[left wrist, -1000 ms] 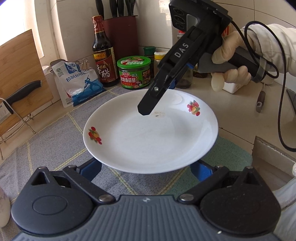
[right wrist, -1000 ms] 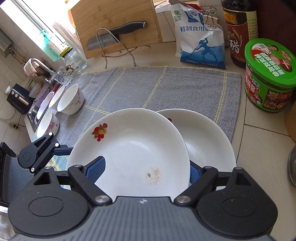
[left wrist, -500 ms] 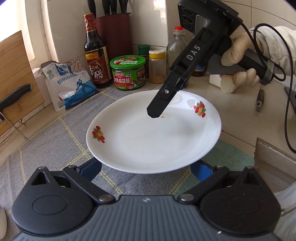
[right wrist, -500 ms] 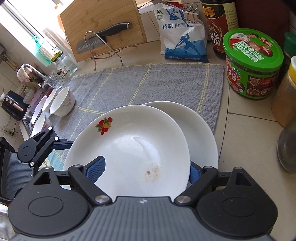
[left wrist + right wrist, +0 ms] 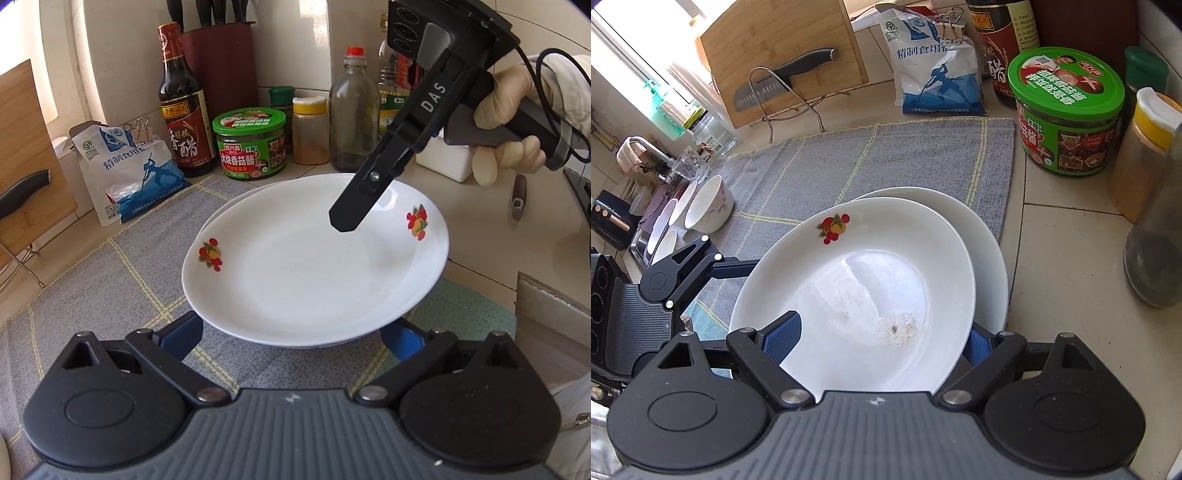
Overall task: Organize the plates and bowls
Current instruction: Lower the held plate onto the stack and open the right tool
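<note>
Left wrist view first: the top plate (image 5: 314, 266) sits face up over a lower plate (image 5: 221, 208), whose rim peeks out at the far left. Both are on the grey mat (image 5: 92, 295), near its right end. The plate is round, so it has no long axis; its fruit marks lie at the left rim and the far right rim.

My left gripper (image 5: 293, 336) stands wide, with both blue pads tucked under the near rim. I cannot tell if they press. My right gripper (image 5: 879, 339) is also wide: one pad lies over the plate's inside and the other is hidden beneath the rim. I cannot tell if it grips.

For room, the mat is bare to the left as far as the bowls (image 5: 709, 206) at its far left end. Just past the far edge stand a salt bag (image 5: 136, 173), a vinegar bottle (image 5: 183, 110) and a green-lidded jar (image 5: 250, 147), the jar nearest the plates. A glass bottle (image 5: 354, 118) stands close on the far right. The tiled counter (image 5: 1071, 295) right of the mat edge is open.
</note>
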A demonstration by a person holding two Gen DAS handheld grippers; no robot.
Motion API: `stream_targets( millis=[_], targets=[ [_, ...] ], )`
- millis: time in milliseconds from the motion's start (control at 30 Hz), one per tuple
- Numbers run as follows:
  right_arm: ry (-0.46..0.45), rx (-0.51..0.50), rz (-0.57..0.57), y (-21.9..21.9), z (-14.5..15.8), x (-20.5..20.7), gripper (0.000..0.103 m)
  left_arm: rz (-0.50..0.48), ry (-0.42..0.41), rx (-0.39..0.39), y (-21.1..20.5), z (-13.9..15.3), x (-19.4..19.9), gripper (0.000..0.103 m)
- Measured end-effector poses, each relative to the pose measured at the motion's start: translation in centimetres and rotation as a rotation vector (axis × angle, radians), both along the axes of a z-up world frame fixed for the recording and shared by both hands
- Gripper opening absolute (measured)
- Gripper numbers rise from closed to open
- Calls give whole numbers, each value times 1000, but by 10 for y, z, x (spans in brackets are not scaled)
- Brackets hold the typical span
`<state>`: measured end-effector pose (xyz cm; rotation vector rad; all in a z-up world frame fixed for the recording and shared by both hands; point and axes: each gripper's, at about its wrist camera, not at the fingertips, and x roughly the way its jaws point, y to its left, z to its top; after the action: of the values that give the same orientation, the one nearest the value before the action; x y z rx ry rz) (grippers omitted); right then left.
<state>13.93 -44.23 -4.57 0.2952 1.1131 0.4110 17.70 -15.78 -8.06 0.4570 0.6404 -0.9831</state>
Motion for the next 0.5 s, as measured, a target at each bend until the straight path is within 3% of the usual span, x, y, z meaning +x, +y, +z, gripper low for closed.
stream_targets(
  millis=[500],
  targets=[
    [-9,-62,-93,3,12,-16,96,-15,-24,-21,9,1,-2,101]
  ],
)
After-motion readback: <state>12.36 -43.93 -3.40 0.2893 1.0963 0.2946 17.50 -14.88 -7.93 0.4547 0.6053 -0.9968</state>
